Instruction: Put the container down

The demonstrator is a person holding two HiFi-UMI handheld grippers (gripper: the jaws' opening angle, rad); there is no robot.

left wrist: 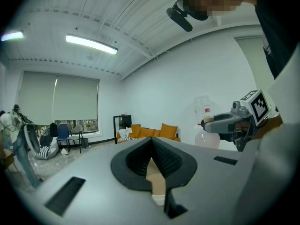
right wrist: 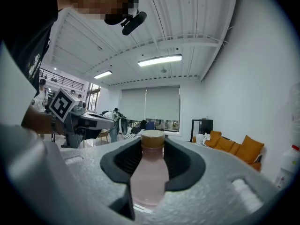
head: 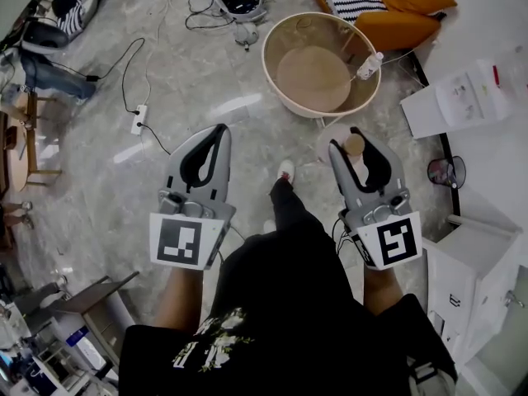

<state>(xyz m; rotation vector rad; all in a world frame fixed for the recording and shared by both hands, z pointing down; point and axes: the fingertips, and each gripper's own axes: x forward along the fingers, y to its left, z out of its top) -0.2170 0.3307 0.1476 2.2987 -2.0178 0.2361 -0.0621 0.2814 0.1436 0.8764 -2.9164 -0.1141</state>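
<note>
My right gripper [head: 350, 141] is shut on a small bottle [right wrist: 149, 175] of pale pink liquid with a tan cap [head: 353, 144]. The bottle lies along the jaws with its cap towards their tips, held in the air at waist height above the floor. The left gripper [head: 220, 130] hangs level with it on the left, shut, its tips meeting with nothing between them. In the left gripper view the right gripper [left wrist: 233, 122] shows with the clear bottle [left wrist: 206, 134] in it. The right gripper view shows the left gripper [right wrist: 85, 121] off to the left.
A big round beige basin [head: 285, 79] stands on the marble floor ahead, with a white bottle [head: 369, 65] leaning at its right rim. A power strip [head: 139, 119] and cables lie to the left. White furniture [head: 472, 275] lines the right side. Orange cushions [head: 404, 11] lie beyond the basin.
</note>
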